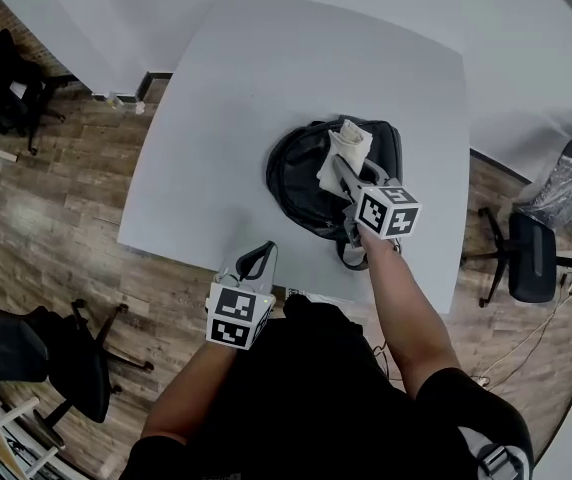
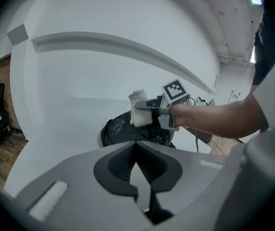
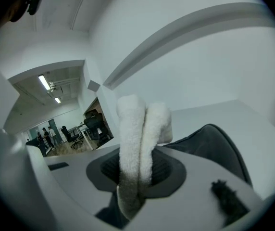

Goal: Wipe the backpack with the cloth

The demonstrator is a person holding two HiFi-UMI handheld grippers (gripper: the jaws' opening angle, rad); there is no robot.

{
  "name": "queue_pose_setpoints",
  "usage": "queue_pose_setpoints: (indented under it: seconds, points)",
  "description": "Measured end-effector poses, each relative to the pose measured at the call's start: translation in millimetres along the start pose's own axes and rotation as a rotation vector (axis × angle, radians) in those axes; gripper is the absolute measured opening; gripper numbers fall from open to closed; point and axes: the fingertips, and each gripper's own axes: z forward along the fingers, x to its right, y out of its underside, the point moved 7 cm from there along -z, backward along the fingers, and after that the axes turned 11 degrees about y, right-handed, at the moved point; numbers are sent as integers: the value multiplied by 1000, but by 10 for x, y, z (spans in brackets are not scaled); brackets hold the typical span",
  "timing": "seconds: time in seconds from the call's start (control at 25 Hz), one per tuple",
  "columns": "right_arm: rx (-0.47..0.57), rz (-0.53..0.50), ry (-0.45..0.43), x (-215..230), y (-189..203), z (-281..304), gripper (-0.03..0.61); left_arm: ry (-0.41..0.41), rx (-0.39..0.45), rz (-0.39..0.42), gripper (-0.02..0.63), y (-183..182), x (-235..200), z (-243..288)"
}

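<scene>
Right claw clamps the white cloth over the black backpack; left claw is closed, empty, at the desk edge.

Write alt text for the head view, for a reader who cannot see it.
Seen from above, the right tongs grip a white cloth over a black backpack that lies on a white table. The left tongs are shut and empty at the table's near edge, apart from the backpack.
</scene>
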Motion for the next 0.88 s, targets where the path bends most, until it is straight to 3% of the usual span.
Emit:
queue_pose_setpoints:
  seconds: [0.88]
  points:
    - [147, 7, 161, 609, -479, -686, 94, 70, 5, 49, 7, -98, 222, 121]
